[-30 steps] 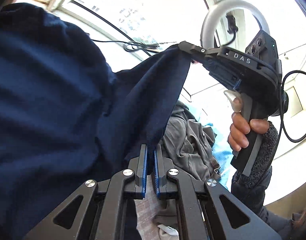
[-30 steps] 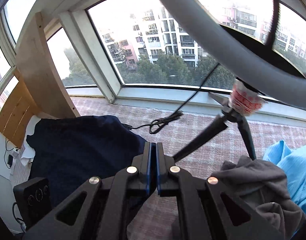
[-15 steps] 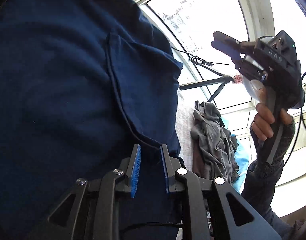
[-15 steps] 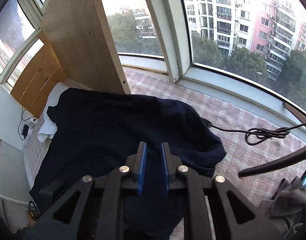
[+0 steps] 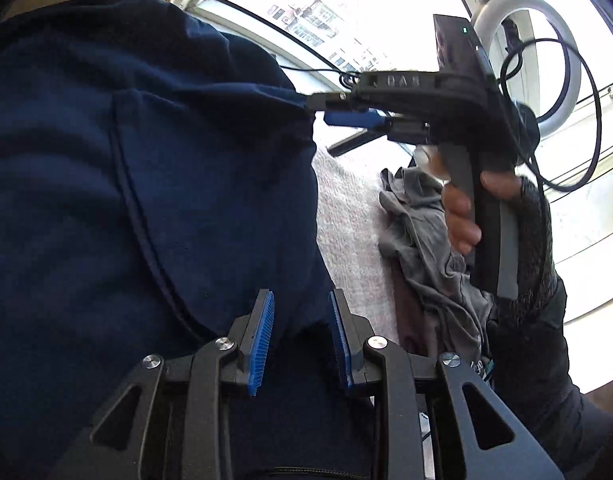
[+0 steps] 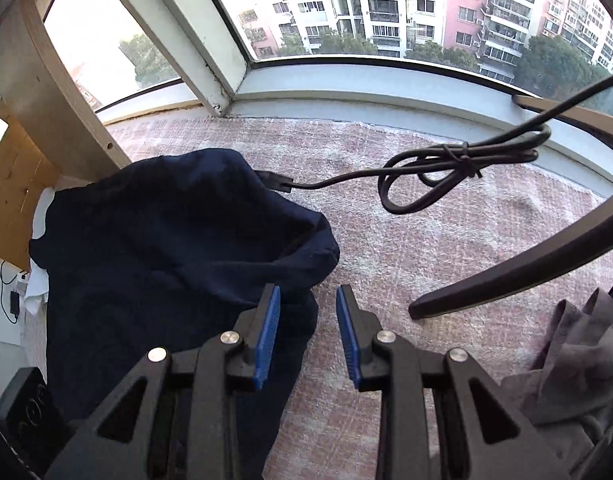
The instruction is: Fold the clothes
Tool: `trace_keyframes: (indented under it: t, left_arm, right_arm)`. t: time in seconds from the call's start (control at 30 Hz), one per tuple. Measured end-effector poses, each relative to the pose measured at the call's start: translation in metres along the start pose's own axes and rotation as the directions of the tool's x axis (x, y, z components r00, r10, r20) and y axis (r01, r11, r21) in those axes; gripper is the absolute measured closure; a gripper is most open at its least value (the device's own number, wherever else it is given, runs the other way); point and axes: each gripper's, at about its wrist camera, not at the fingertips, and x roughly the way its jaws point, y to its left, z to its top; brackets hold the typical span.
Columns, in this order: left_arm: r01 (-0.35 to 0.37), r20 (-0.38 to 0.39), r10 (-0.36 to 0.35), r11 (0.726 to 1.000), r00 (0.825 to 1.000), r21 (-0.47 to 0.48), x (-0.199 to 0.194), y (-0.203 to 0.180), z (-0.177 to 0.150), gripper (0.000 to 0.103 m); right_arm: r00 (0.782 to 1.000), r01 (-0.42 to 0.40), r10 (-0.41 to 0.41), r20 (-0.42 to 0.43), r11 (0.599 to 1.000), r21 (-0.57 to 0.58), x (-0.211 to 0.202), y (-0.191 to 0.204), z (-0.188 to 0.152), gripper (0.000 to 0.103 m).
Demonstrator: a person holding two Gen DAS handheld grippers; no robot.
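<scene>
Closest to the left wrist camera, the left gripper [image 5: 300,336] has its blue pads spread apart, with the navy garment [image 5: 138,184] lying under and between them but not pinched; the cloth fills the whole left side of that view, a stitched seam curving down across it. In the right wrist view, the right gripper [image 6: 308,332] is likewise parted, its left pad over the garment's near edge and its right pad over the bare pinkish woven mat [image 6: 446,240]; nothing is clamped. The navy garment [image 6: 166,248] lies bunched on the mat to the left, a rounded fold nearest the fingers. Farther right, a grey garment [image 6: 578,372] lies crumpled (also visible in the left view, behind the person's right hand [image 5: 462,216] on the handle). Beyond the fingers, a black tripod leg [image 6: 518,268] rests on the mat; farther still lies a coiled black cable [image 6: 458,168], then the window sill [image 6: 366,100] and apartment blocks outside.
</scene>
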Motion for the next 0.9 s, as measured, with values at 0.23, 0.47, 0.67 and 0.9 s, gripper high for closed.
trace_keyframes:
  t: [0.23,0.47,0.67,0.9]
  left_arm:
    - [-0.03,-0.025,0.031,0.999,0.999,0.025,0.009,0.002,-0.002,0.077]
    - [-0.041,-0.03,0.043,0.998,0.999,0.053,0.012,0.001,-0.005,0.076]
    - [-0.035,0.011,0.035,0.999,0.999,0.021,-0.007,0.008,-0.004,0.076]
    - [-0.102,0.129,0.103,0.995,0.986,-0.014,-0.049,0.029,0.032,0.076]
  right_arm:
    - [0.999,-0.034,0.035,-0.036,0.999,0.033,0.01,-0.001,0.011,0.08]
    - [0.997,0.016,-0.014,0.078,1.0,-0.02,-0.001,0.005,0.026,0.1]
    - [0.981,0.162,-0.158,0.114,0.986,-0.028,0.004,0.002,0.03,0.1]
    - [0.994,0.098,-0.095,0.053,0.994,-0.049,-0.046,0.006,-0.008,0.077]
